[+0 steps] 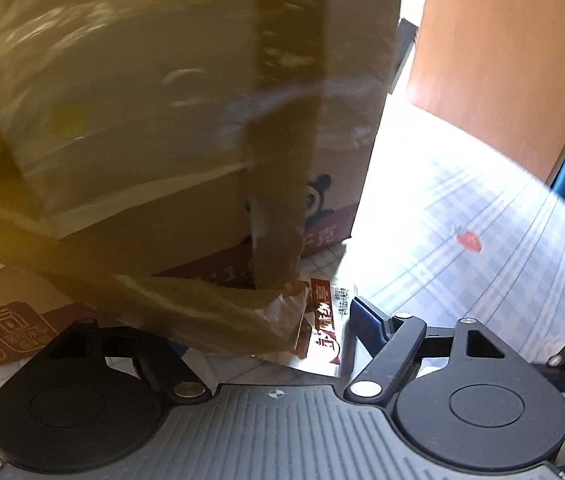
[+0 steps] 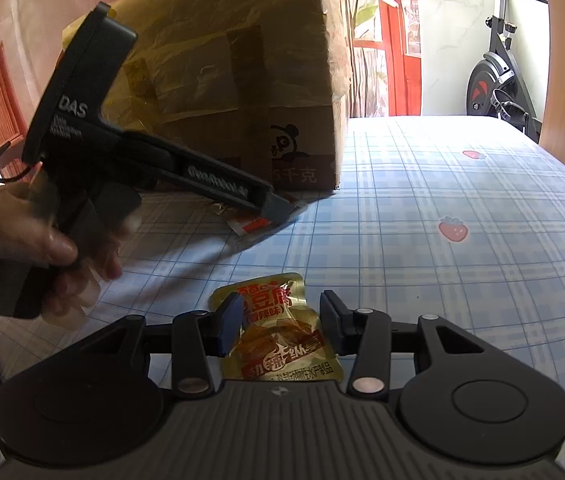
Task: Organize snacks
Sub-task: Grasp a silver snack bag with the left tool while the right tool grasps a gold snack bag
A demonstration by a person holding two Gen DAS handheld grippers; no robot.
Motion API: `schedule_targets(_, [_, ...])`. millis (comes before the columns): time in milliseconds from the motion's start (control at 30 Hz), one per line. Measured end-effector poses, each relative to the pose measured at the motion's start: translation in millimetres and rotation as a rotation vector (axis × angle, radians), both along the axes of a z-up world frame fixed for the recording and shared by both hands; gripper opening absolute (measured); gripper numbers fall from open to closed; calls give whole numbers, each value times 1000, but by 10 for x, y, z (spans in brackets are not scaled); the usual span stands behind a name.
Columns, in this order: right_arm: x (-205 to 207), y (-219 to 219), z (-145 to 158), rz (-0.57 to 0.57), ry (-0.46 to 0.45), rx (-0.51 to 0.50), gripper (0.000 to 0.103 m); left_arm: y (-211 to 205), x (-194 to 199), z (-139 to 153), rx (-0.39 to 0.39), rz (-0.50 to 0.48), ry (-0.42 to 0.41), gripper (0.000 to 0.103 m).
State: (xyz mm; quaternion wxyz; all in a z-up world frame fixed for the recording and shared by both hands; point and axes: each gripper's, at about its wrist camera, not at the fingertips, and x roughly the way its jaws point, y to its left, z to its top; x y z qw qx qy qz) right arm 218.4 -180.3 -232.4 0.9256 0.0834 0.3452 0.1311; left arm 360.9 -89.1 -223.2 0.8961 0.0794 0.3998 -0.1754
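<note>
Far left in the right wrist view, your left hand [image 2: 14,232] is gripping the handle of the left gripper [image 2: 278,206]. That gripper is slanting down and to the right across the front of the box [image 2: 242,80]. Its tip is sitting at the foot of the box, over a red-and-white packet [image 2: 256,223] that is lying on the checked cloth [image 2: 442,168].

In the left wrist view the jaws are standing spread. The blue pad of one finger [image 1: 366,322] is showing just beside the packet's edge, and the other finger is hiding behind a loose flap of brown tape [image 1: 274,184]. The packet is lying between the jaws, and no squeeze is showing on it. The tape flap is hanging off the box and blurring across most of that view.

The box is resting on the cloth with its taped side facing you, and a panda print [image 2: 286,142] is showing low on its front, near the right corner.

Nearer to you and right of the left gripper's tip, the right gripper [image 2: 280,322] is pinching a yellow packet [image 2: 282,344]. A blue pad is pressing in from each side at the packet's narrow upper part. The packet's lower part is running back under the gripper body, over the cloth, well apart from the box.

Further right the cloth is lying bare except for its printed strawberries [image 2: 452,228]. Beyond its far edge an exercise bike [image 2: 498,72] is standing by the wall.
</note>
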Motion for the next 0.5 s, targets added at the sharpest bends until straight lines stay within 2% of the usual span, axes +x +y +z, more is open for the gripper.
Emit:
schedule_targets(67, [0, 4, -1, -1, 0, 0, 46, -10, -32, 1, -2, 10, -4, 79])
schedule_targets(200, [2, 7, -3, -2, 1, 2, 46, 44, -51, 22, -2, 24, -6, 51])
schedule_targets(500, [2, 28, -4, -4, 0, -4, 46, 218, -384, 71, 0, -37, 24, 48])
